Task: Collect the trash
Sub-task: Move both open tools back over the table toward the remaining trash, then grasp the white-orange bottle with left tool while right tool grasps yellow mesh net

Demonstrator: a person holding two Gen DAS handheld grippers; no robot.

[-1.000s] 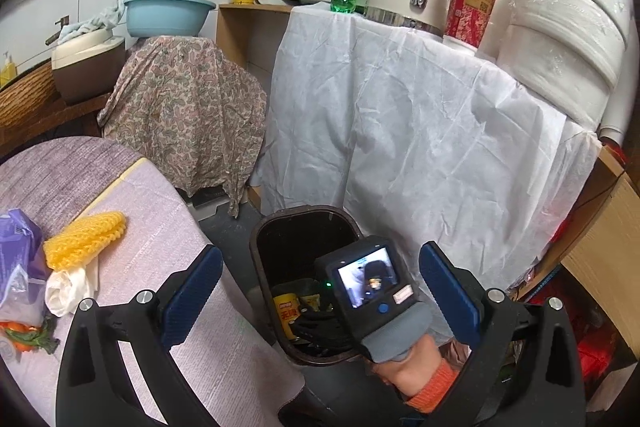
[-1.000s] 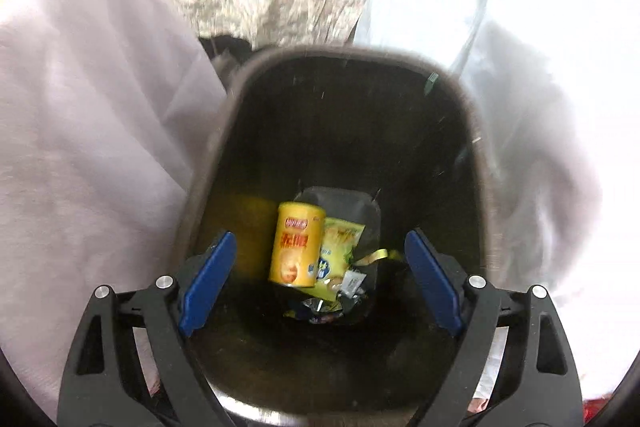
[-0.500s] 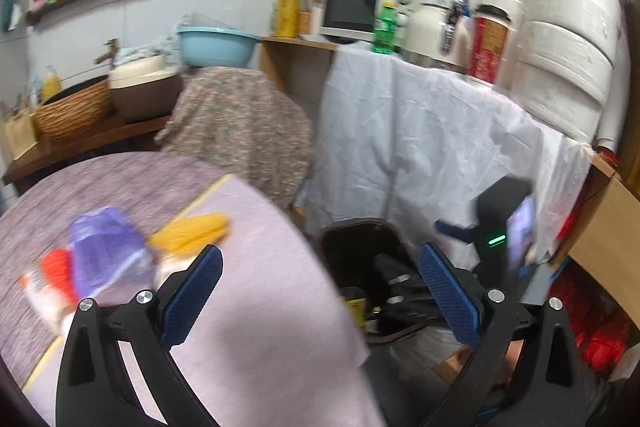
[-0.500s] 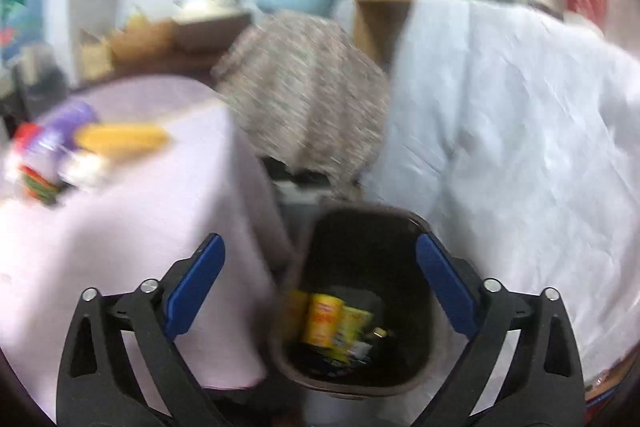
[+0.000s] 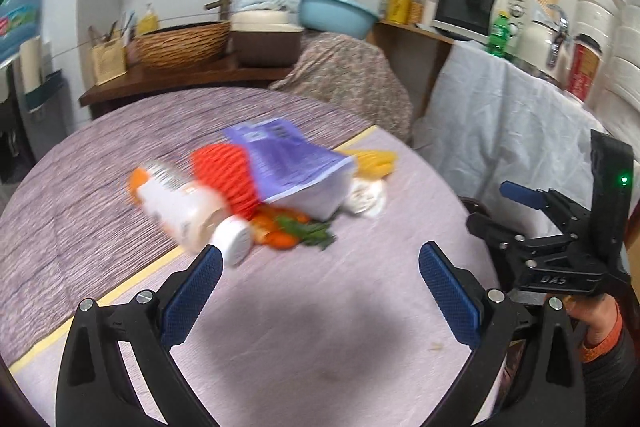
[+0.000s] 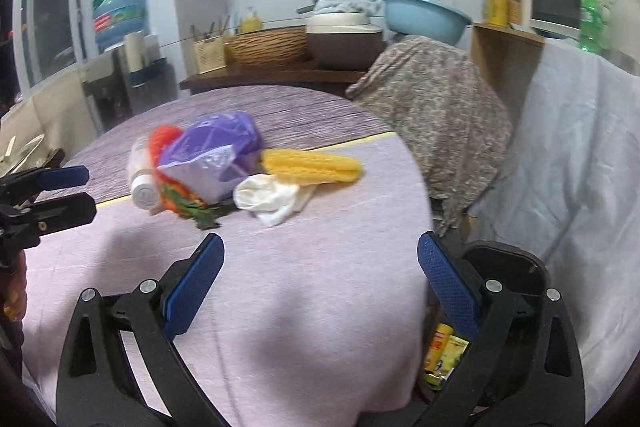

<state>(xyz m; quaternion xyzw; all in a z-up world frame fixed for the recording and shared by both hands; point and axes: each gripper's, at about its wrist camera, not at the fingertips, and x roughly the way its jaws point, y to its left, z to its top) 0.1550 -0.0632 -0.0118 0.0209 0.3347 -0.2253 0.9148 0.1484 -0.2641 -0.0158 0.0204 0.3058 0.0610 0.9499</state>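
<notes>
We are viewing one round bench (image 5: 360,327), draped in a lilac cloth, with a single heap of trash lying near its middle. We are counting in that heap: one purple plastic bag (image 5: 288,159), one white bottle (image 5: 188,211) lying on its side with its white cap towards us, one red-orange ribbed piece (image 5: 224,175) under the bag, one yellow ribbed piece (image 6: 312,165), one crumpled white wad (image 6: 268,197), and some orange and green vegetable scraps (image 5: 292,227). All are touching or overlapping one another. The bag is carrying printed text, but blur is making it unreadable; the bottle label is likewise illegible.

One dark trash bin (image 6: 516,267) is standing on the floor just beside the bench edge, at lower right in the right wrist view. Inside we are seeing one yellow can (image 6: 438,347) and one yellow-green packet (image 6: 454,355); their print is too small to read.

The left claw (image 5: 320,291) is hanging spread wide above bare cloth, nothing between its two blue pads, the bottle cap just past its left pad. The right claw (image 6: 320,281) has just been opening and is standing spread wide as well, empty, over the bench edge. It also shows at the right edge of the left wrist view, where "DAS" is reading on its black body.

One blue basin (image 6: 424,17) is sitting behind.
</notes>
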